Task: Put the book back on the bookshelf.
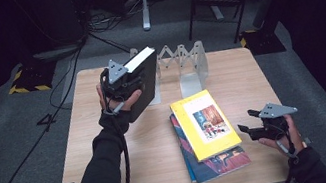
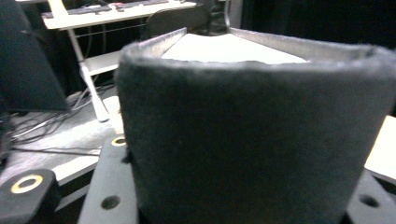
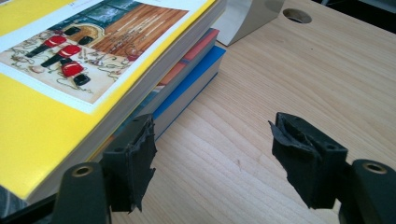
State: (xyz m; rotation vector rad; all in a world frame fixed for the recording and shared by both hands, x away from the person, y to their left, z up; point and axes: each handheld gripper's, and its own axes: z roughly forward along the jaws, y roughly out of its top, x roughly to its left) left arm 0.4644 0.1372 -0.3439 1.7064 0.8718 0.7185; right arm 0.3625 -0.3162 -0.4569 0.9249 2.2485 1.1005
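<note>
My left gripper (image 1: 123, 84) is shut on a thick black book (image 1: 144, 79) with white page edges and holds it upright above the back left of the table. In the left gripper view the book's dark spine (image 2: 252, 140) sits between the jaws, pages on top. A yellow book (image 1: 205, 124) with a picture on its cover lies on a stack that includes a blue book (image 1: 220, 163). My right gripper (image 1: 246, 121) stands open just right of the stack, low over the wood. Its jaws (image 3: 212, 140) frame bare table, with the yellow book (image 3: 46, 93) and blue book (image 3: 187, 88) at the left.
A folding metal book rack (image 1: 186, 62) stands at the back of the wooden table (image 1: 110, 146), its end plate (image 3: 247, 16) near the stack. A hole in the tabletop (image 3: 297, 16) lies beyond. Chairs, desks and cables stand on the floor behind.
</note>
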